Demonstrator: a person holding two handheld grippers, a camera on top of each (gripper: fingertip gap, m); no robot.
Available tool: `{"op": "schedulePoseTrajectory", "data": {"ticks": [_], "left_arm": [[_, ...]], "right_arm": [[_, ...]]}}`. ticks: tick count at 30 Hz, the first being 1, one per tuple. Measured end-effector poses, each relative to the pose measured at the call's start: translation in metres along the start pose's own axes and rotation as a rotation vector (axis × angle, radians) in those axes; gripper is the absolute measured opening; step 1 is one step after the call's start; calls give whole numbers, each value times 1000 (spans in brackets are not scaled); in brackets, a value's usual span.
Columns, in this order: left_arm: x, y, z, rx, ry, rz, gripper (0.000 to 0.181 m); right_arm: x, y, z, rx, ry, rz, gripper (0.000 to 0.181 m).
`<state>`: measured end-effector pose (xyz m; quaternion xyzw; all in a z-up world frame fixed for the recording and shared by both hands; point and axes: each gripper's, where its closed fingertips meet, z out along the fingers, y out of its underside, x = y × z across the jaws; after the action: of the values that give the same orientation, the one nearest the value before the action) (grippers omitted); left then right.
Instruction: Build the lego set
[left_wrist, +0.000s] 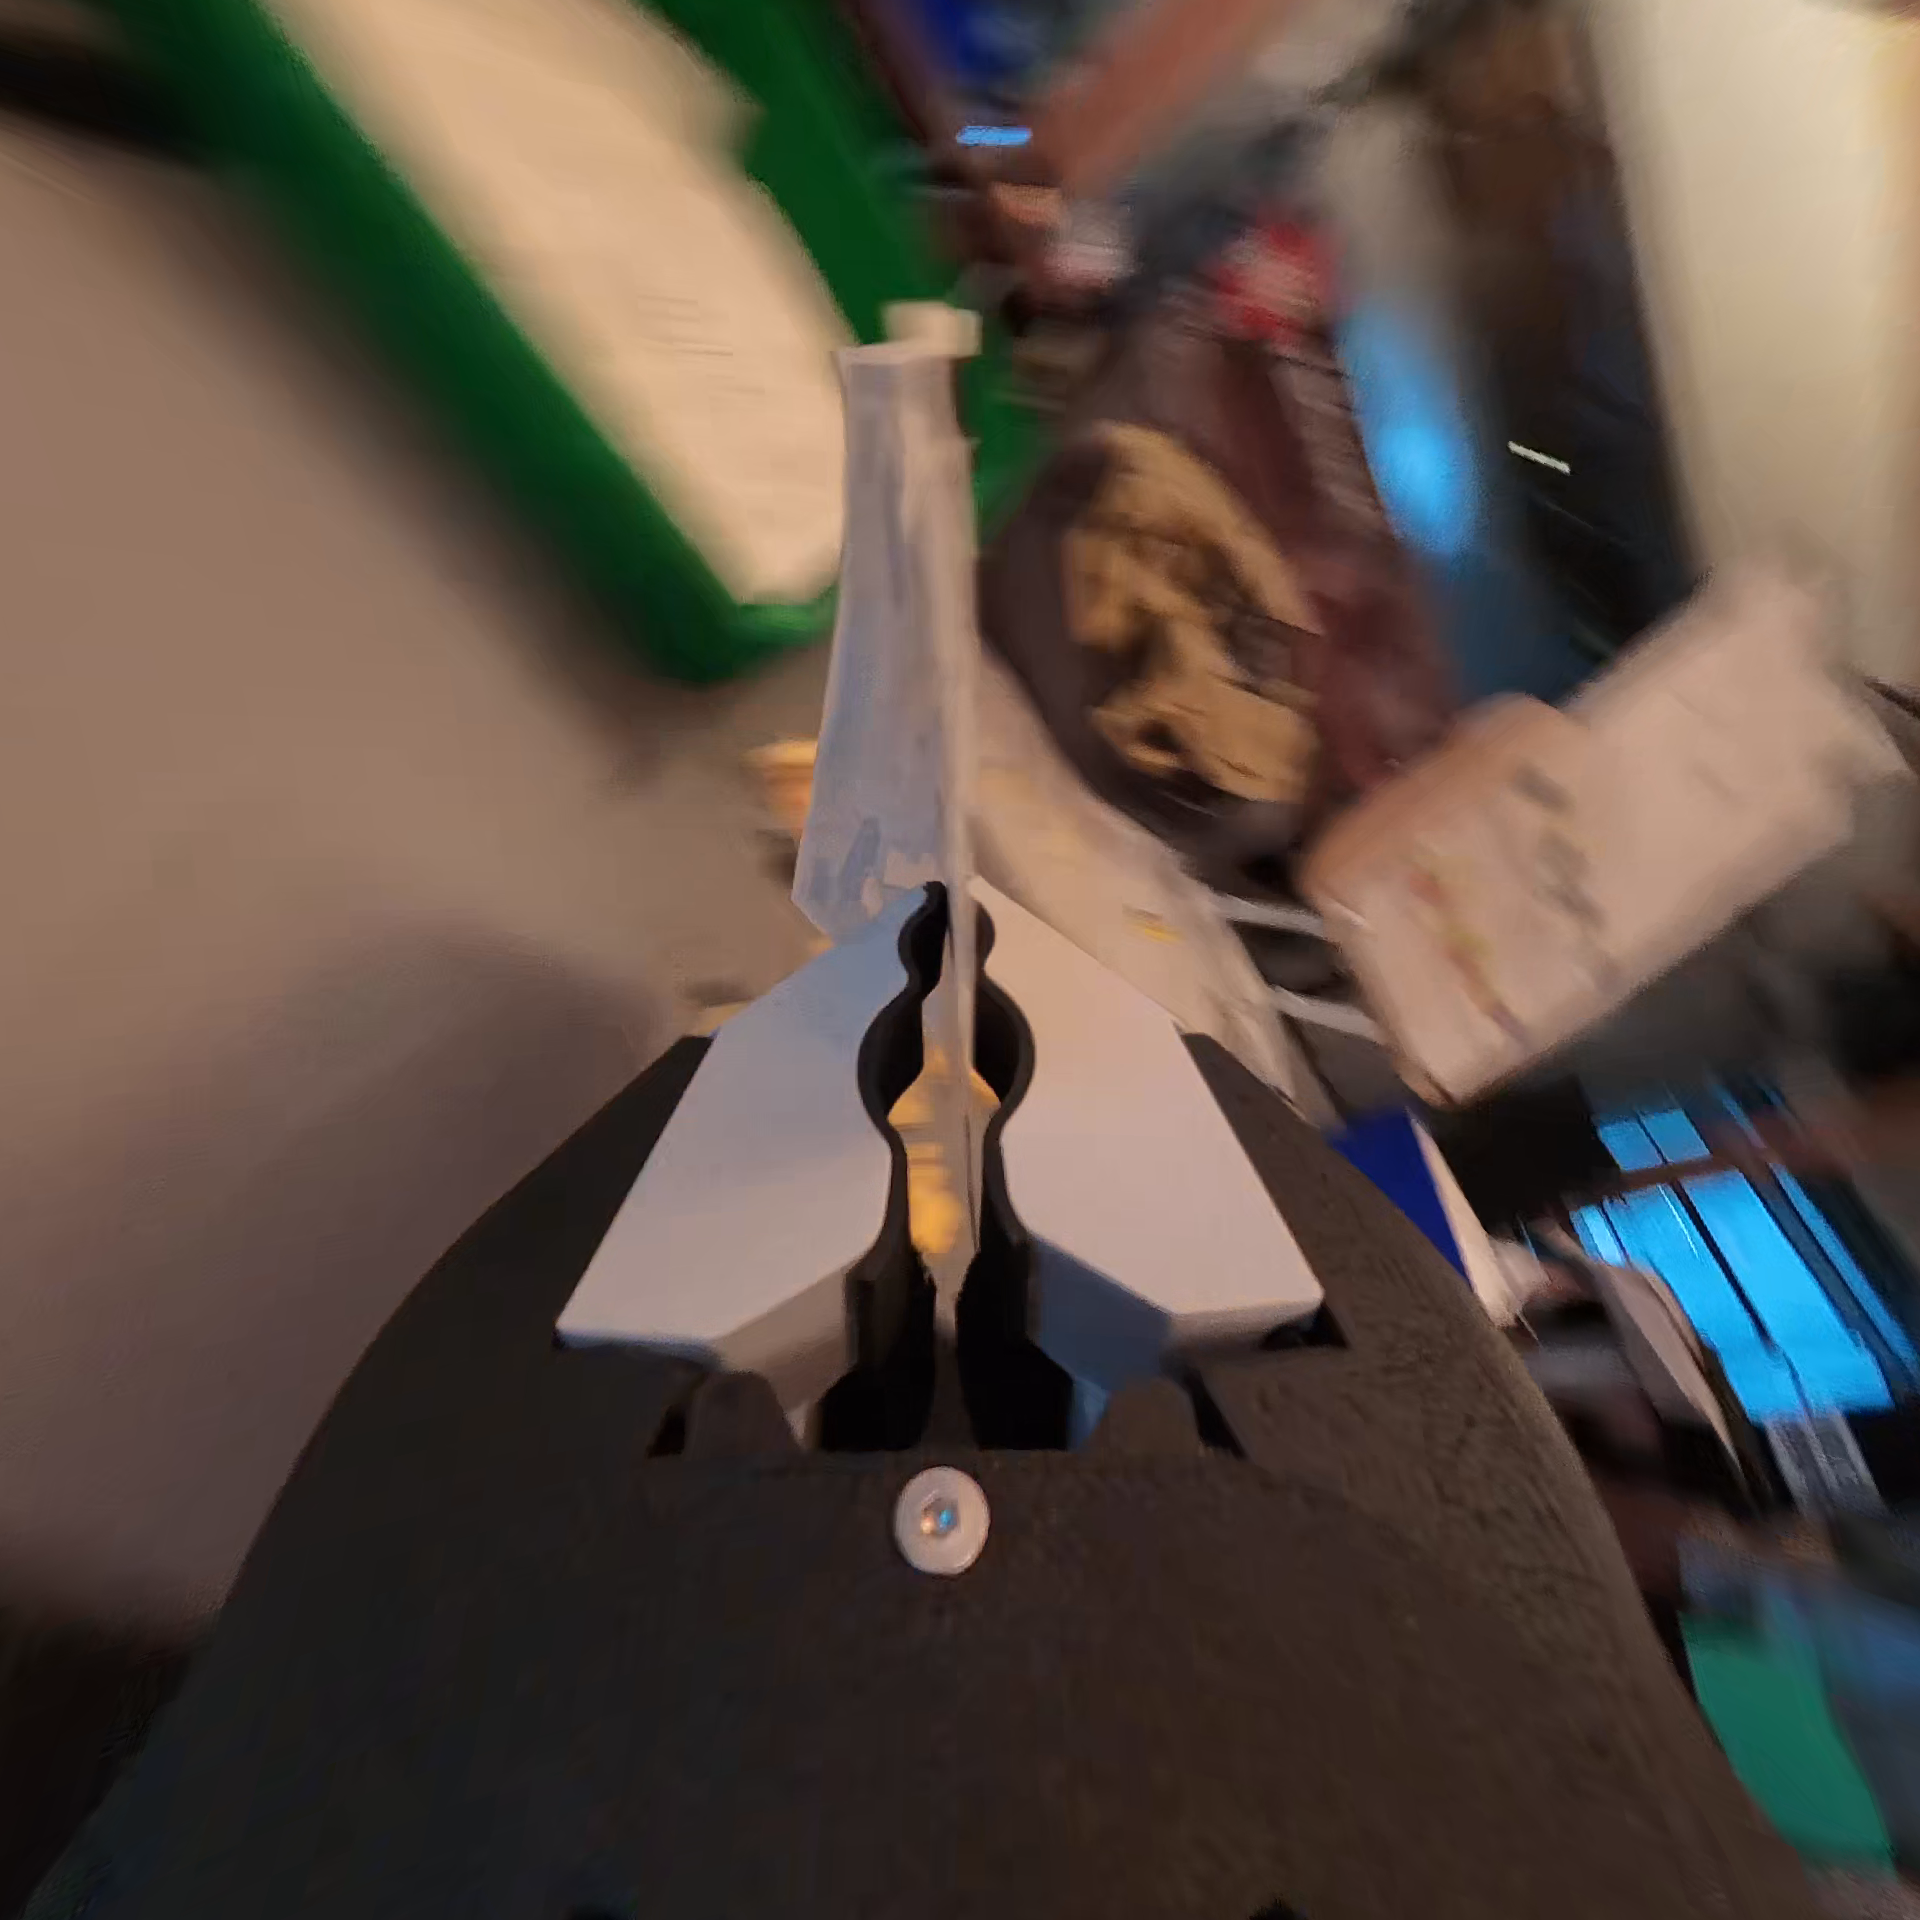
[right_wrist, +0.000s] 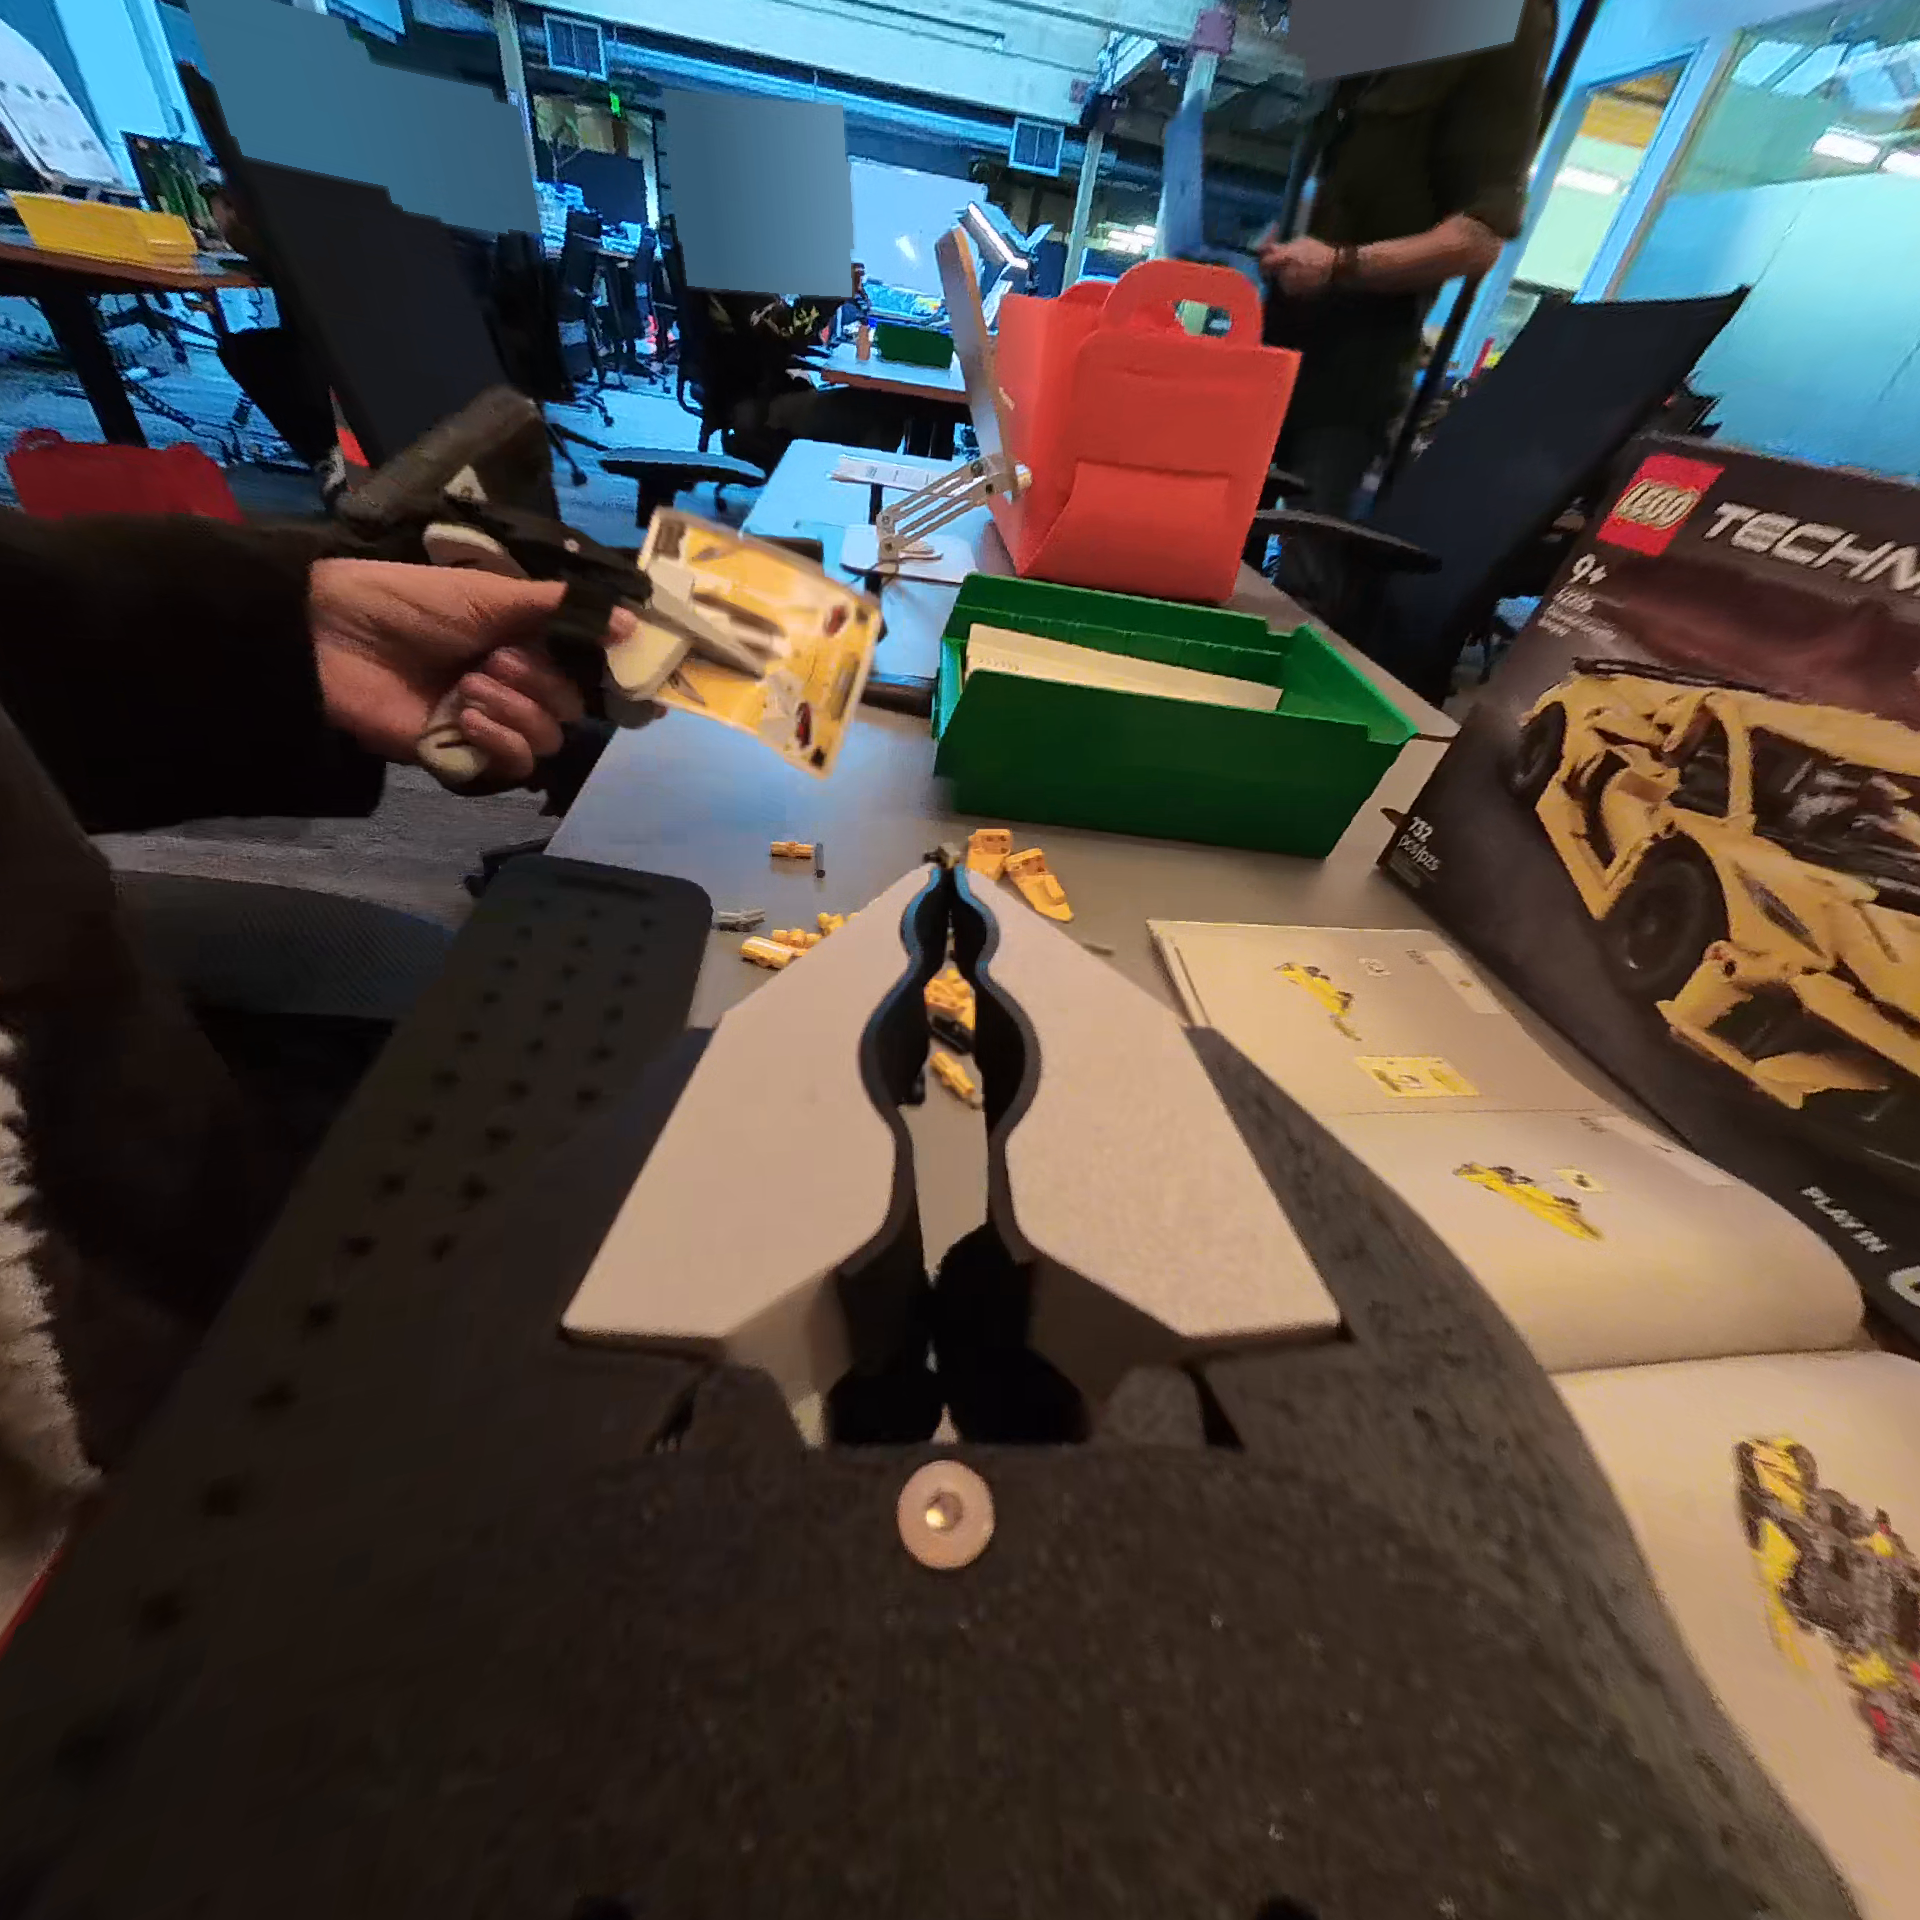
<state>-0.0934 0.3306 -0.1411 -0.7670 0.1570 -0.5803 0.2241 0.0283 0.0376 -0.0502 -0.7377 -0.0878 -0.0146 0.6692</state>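
My left gripper (left_wrist: 948, 904) is shut on a thin sticker sheet (left_wrist: 899, 623), which stands edge-on in the heavily blurred left wrist view. In the right wrist view a hand holds that gripper (right_wrist: 717, 644) up at the left, above the table edge, and the sheet (right_wrist: 790, 665) shows yellow car-part prints. My right gripper (right_wrist: 948, 878) is shut, with nothing visible between its tips, and hovers over the grey table (right_wrist: 727, 800). Loose yellow Lego pieces (right_wrist: 1023, 873) lie just beyond its tips, and more (right_wrist: 779, 945) lie to the left.
An open instruction booklet (right_wrist: 1455, 1143) lies at the right, with the set's box (right_wrist: 1714, 831) leaning behind it. A green bin (right_wrist: 1143, 758) holding white paper stands at the back, a red bag (right_wrist: 1132, 436) beyond it. A person (right_wrist: 1382, 260) stands behind the table. A black perforated pad (right_wrist: 499, 1091) is at the left. One gripper's finger ends stand about 30 cm off the other's.
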Motion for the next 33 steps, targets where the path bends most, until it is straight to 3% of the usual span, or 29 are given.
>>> {"op": "schedulePoseTrajectory", "data": {"ticks": [4,8,11,14,20,25,28,30,33], "left_arm": [[-61,-9,-1,-36,-153,-70,0],[-94,-6,8,-139,-264,-65,0],[-98,-2,17,-234,-269,-32,10],[-87,2,23,-300,-190,-58,25],[-87,5,6,-364,-307,126,40],[-101,-2,-17,-389,-577,462,66],[-99,-9,-22,-378,-645,642,66],[-96,-18,-26,-373,-704,744,72],[-80,-52,-39,-261,-784,898,78]], "right_arm": [[9,0,10,-3,40,-23,0],[19,7,16,-113,184,-349,0],[26,21,19,-255,274,-637,0],[25,25,23,-272,278,-718,0],[31,40,23,-246,236,-577,0],[49,44,11,-210,230,-233,0],[62,44,-2,-167,252,-121,0],[67,46,-10,-156,243,-66,0],[71,43,-27,-117,251,-2,0]]}}
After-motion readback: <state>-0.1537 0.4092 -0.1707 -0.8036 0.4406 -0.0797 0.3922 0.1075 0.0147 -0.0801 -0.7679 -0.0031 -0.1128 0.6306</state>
